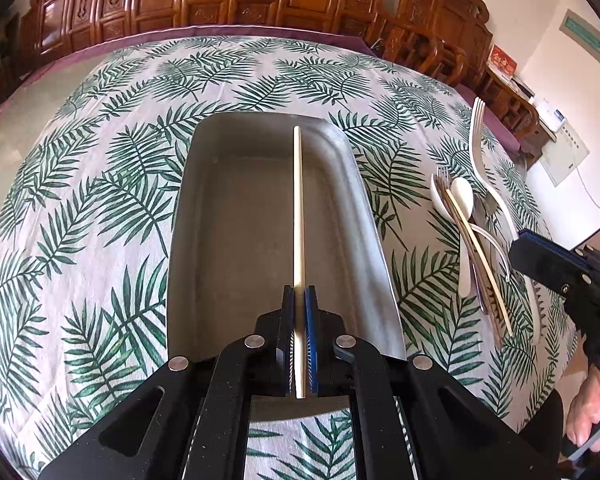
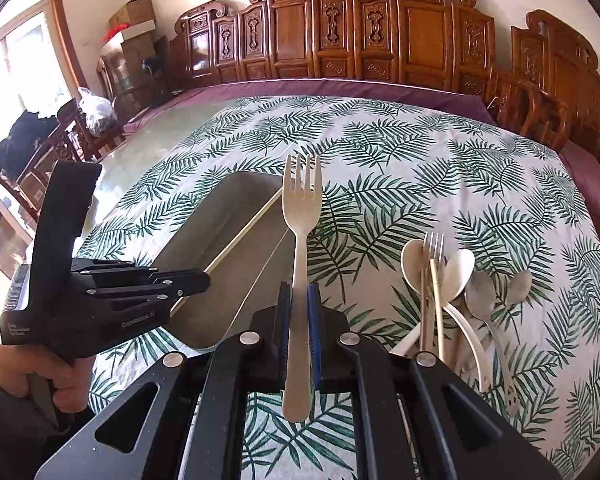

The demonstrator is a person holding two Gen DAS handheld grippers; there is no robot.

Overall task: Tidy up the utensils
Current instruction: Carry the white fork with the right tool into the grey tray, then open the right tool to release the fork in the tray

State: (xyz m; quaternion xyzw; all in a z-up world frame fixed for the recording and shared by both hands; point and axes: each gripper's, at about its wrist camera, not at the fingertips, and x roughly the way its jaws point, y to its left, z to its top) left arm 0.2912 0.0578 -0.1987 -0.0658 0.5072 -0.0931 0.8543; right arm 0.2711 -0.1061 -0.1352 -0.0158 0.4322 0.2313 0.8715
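Left tool (image 1: 300, 300) clamped on a pale chopstick (image 1: 297, 200), poised over the metal tray (image 1: 220, 220) on the leaf-print bench (image 1: 100, 200). Right tool (image 2: 300, 300) gripped on a cream fork (image 2: 300, 248), tines up, beside the tray; remaining utensils (image 2: 452, 280) heaped on the cloth to its right.

Both views are brightly lit by daylight from a window (image 2: 16, 60), which is blown out to white. Soft glare is seen on the metal tray (image 1: 364, 208). Straight lines are bent strongly toward the dark, vignetted corners.
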